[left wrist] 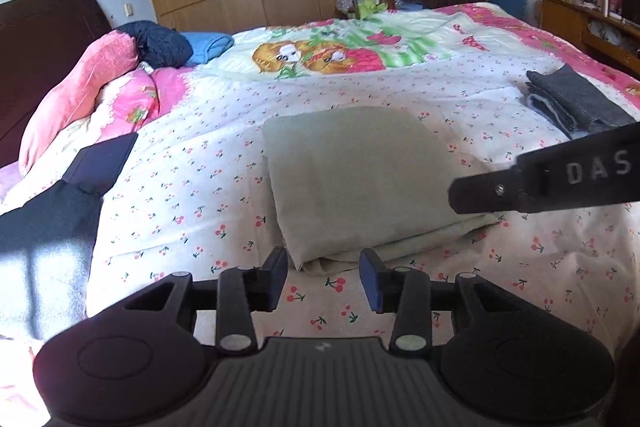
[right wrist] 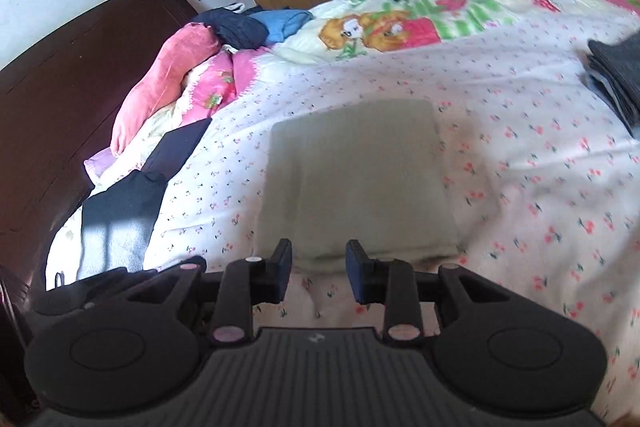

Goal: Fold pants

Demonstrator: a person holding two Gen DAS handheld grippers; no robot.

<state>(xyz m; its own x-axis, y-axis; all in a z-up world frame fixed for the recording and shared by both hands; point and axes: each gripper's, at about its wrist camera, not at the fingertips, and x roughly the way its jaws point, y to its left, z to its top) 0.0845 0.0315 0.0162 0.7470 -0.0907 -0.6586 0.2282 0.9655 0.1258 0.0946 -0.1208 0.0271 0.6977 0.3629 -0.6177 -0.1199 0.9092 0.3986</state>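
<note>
Left tongs (left wrist: 323, 277): spread, pinching nothing; I hold them just short of the pants' near edge, low over the quilt, so I can judge the stack

Right tongs (right wrist: 318, 269): spread too, empty; they sit before the same near edge; seen from my left they reach in from the right above the pants' right corner

Pants (left wrist: 360, 183): pale green, straight ahead of both tongs, lying on the quilt (left wrist: 180, 187) as a compact rectangle; layers show at the near edge, so I judge the folding near done

Grey stack (left wrist: 576, 103): far right, well apart; likely finished items set aside

Dark cloth (left wrist: 52, 219): left, near the headboard; out of my way
</note>
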